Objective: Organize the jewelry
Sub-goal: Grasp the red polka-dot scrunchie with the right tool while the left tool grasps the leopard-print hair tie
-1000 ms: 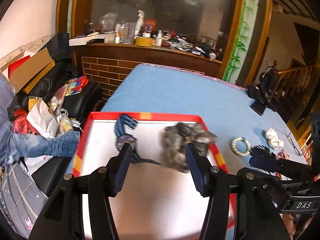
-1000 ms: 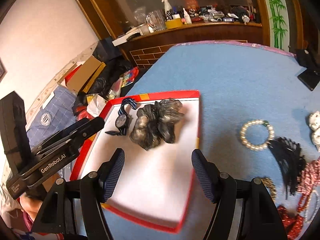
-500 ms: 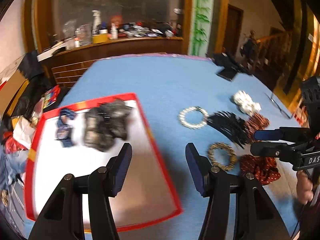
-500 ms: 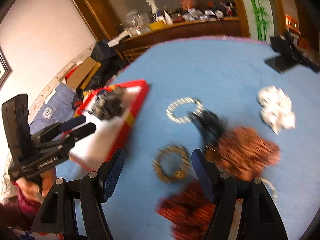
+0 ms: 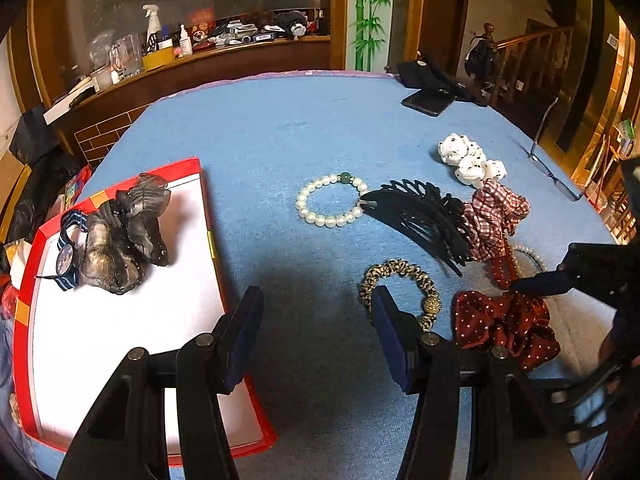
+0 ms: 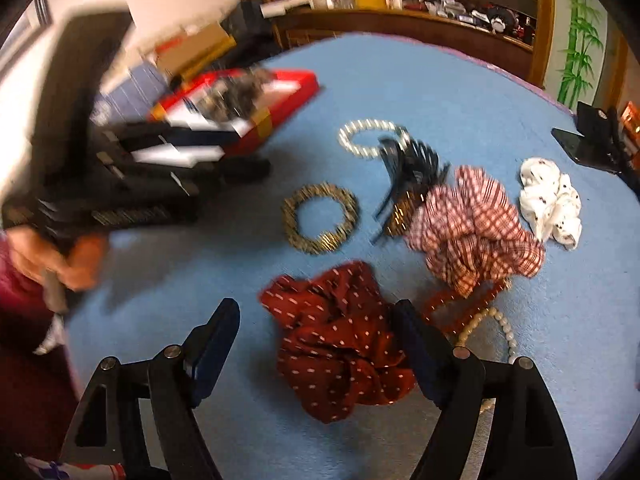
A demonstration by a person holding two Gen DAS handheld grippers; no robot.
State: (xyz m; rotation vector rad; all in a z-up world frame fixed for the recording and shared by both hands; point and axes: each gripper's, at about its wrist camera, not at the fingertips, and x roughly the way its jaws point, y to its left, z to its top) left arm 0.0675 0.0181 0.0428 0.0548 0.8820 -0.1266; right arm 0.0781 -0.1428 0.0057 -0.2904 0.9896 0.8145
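A red-rimmed white tray (image 5: pixel 120 320) holds a grey scrunchie (image 5: pixel 120 240) and a striped-strap watch (image 5: pixel 66 256). On the blue table lie a pearl bracelet (image 5: pixel 330 200), a black hair claw (image 5: pixel 420 220), a leopard hair tie (image 5: pixel 400 284), a checked scrunchie (image 5: pixel 496 216), a white scrunchie (image 5: pixel 468 160) and a dark red dotted scrunchie (image 6: pixel 340 348). My left gripper (image 5: pixel 316 320) is open and empty between the tray and the leopard tie. My right gripper (image 6: pixel 316 340) is open, with the dark red scrunchie between its fingers.
A phone on a stand (image 5: pixel 430 96) and glasses (image 5: pixel 552 168) sit at the table's far right. Red beads and a pearl string (image 6: pixel 488 320) lie by the checked scrunchie. A cluttered wooden counter (image 5: pixel 200 52) stands behind the table.
Both grippers have swung right from above the tray to over the loose jewelry. The right gripper has come down around the dark red scrunchie. Both stay open.
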